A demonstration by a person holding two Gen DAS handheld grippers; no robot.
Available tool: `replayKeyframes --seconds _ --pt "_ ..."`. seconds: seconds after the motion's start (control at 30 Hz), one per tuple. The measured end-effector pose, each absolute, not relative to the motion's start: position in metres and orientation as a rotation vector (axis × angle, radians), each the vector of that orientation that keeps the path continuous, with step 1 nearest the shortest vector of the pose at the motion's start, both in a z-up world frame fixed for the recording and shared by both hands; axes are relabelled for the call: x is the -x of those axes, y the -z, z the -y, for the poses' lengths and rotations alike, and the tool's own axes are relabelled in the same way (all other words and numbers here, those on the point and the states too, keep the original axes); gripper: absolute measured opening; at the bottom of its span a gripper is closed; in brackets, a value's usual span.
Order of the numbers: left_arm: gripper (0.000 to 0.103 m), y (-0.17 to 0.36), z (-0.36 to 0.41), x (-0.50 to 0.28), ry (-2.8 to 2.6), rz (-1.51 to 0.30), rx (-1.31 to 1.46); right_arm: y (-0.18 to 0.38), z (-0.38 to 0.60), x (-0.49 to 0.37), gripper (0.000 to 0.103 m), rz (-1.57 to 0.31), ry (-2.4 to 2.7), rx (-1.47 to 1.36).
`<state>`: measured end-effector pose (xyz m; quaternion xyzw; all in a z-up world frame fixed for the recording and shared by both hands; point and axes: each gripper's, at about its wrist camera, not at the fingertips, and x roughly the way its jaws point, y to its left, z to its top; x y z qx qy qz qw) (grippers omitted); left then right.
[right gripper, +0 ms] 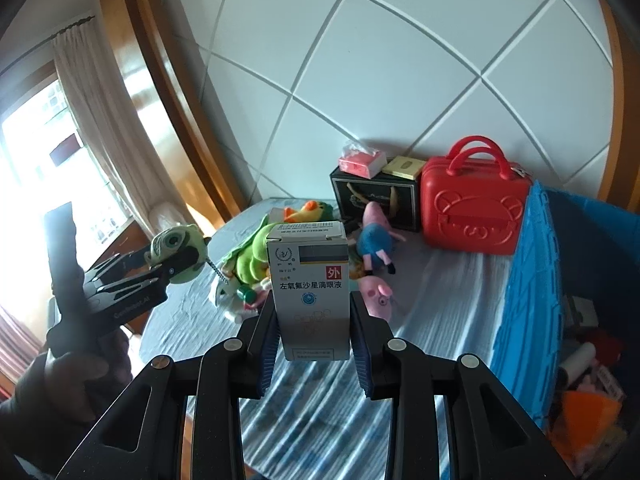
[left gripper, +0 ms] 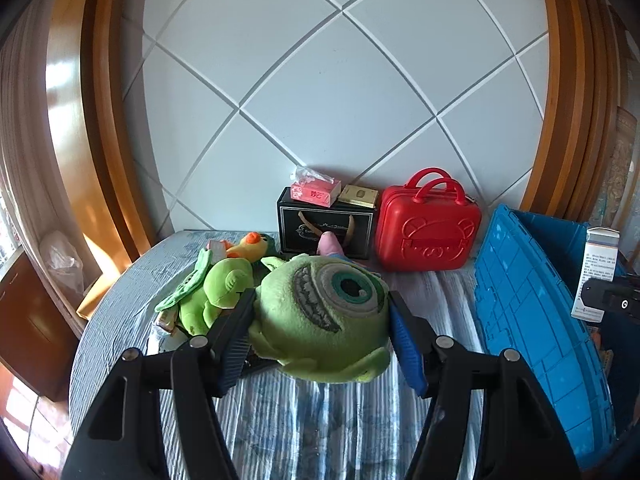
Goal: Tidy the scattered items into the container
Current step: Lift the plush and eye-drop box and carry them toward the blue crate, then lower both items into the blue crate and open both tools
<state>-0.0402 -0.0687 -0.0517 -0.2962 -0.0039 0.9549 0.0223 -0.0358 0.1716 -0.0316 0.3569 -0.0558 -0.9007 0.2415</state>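
My left gripper [left gripper: 322,320] is shut on a green one-eyed plush toy [left gripper: 324,316], lifted above the blue striped bed cover [left gripper: 304,420]; the right wrist view shows this gripper [right gripper: 172,264] and the one-eyed plush toy [right gripper: 174,254] at the left. My right gripper [right gripper: 314,328] is shut on a grey-white eye-drop box [right gripper: 310,292] held upright; that eye-drop box [left gripper: 598,272] also appears at the right edge of the left wrist view. The blue plastic crate [left gripper: 536,320] stands at the right, and several items lie inside this crate [right gripper: 532,280]. A green frog plush [left gripper: 216,292] and an orange-beaked duck plush [left gripper: 248,246] lie behind.
A black gift box [left gripper: 326,224] topped by a pink tissue pack [left gripper: 316,190] and a red toy suitcase [left gripper: 430,228] stand against the white tiled wall. Two pig plushes [right gripper: 376,240] lie on the cover. A person's dark-gloved hand [right gripper: 60,376] holds the left gripper. Wooden frames flank the bed.
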Motion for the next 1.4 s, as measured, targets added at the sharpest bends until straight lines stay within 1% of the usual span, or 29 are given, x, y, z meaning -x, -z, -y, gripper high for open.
replayKeyframes --seconds 0.53,0.83,1.4 --pt "0.062 0.012 -0.047 0.053 -2.813 -0.079 0.804 0.005 -0.267 0.009 0.032 0.278 2.586 -0.914" --pt "0.062 0.002 -0.115 0.064 -2.700 -0.136 0.754 0.004 -0.321 -0.004 0.032 0.340 2.684 -0.932" --pt "0.062 -0.013 -0.243 0.060 -2.463 -0.262 0.671 0.008 -0.412 -0.034 0.032 0.502 2.872 -0.962"
